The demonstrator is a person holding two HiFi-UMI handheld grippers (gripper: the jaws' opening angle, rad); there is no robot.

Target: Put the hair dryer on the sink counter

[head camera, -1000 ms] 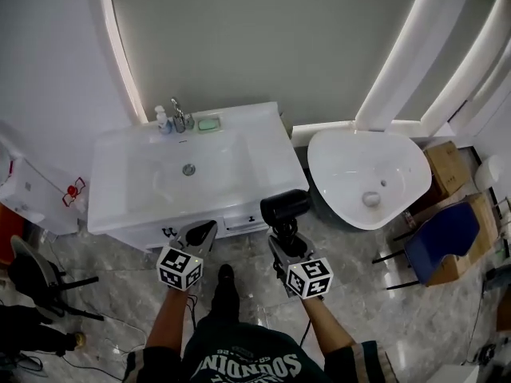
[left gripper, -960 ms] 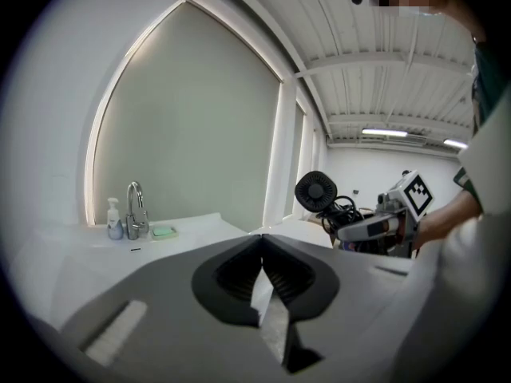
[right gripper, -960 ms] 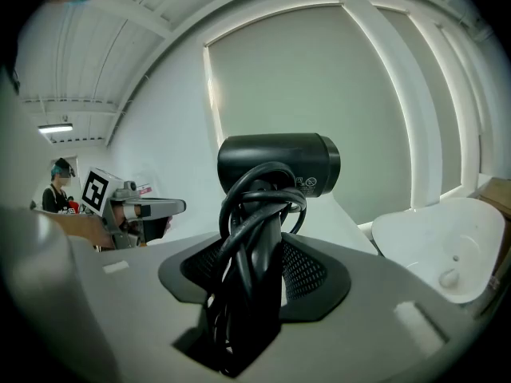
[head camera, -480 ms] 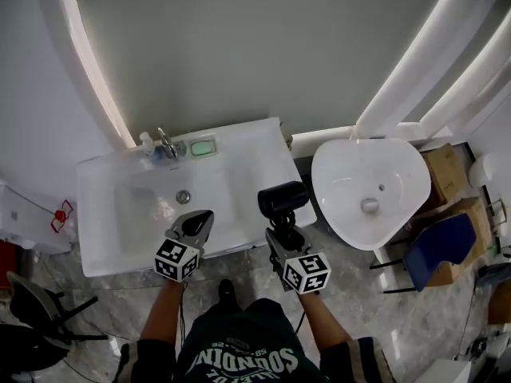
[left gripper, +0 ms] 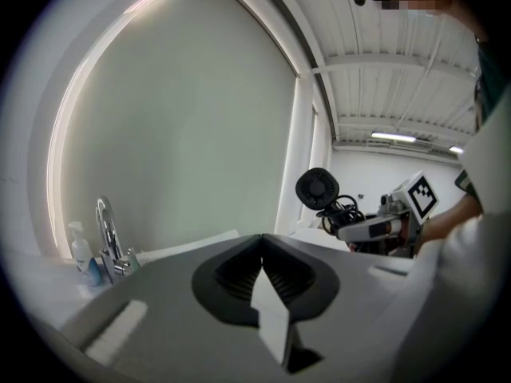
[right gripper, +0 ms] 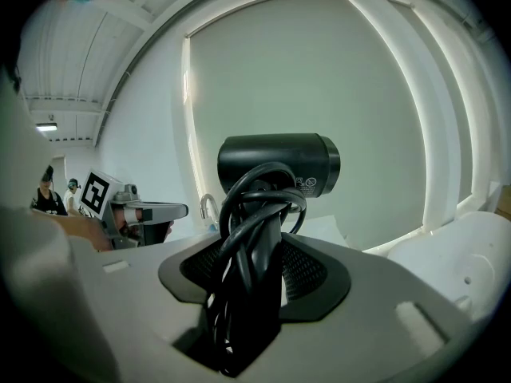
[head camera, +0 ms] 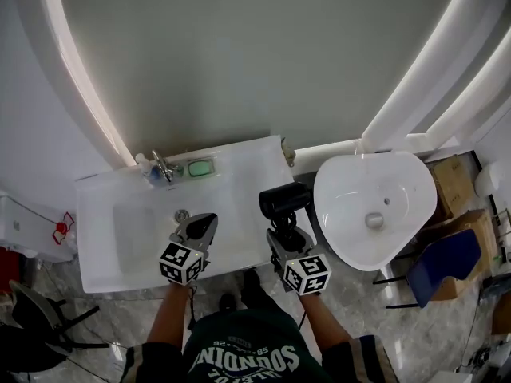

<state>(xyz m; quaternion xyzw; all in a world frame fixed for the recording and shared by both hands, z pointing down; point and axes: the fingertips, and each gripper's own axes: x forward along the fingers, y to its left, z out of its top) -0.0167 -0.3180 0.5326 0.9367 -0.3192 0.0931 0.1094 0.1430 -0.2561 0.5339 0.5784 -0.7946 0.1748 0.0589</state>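
Observation:
A black hair dryer (head camera: pixel 284 200) stands upright in my right gripper (head camera: pixel 285 234), which is shut on its handle and coiled cord (right gripper: pixel 254 278); its barrel (right gripper: pixel 278 162) points sideways. It hangs over the right end of the white sink counter (head camera: pixel 247 174). My left gripper (head camera: pixel 200 228) is shut and empty, hovering over the basin's front edge. From the left gripper view the hair dryer (left gripper: pixel 318 190) shows off to the right.
A chrome faucet (head camera: pixel 164 166), a small bottle (head camera: pixel 144 164) and a green soap dish (head camera: pixel 200 167) line the counter's back edge. A round white toilet-like bowl (head camera: pixel 375 206) stands right of the counter. A blue chair (head camera: pixel 443 258) and cardboard boxes (head camera: pixel 453 178) are farther right.
I have stepped closer to the counter. Both grippers moved forward from over the floor to above the counter's front part, the hair dryer still held upright.

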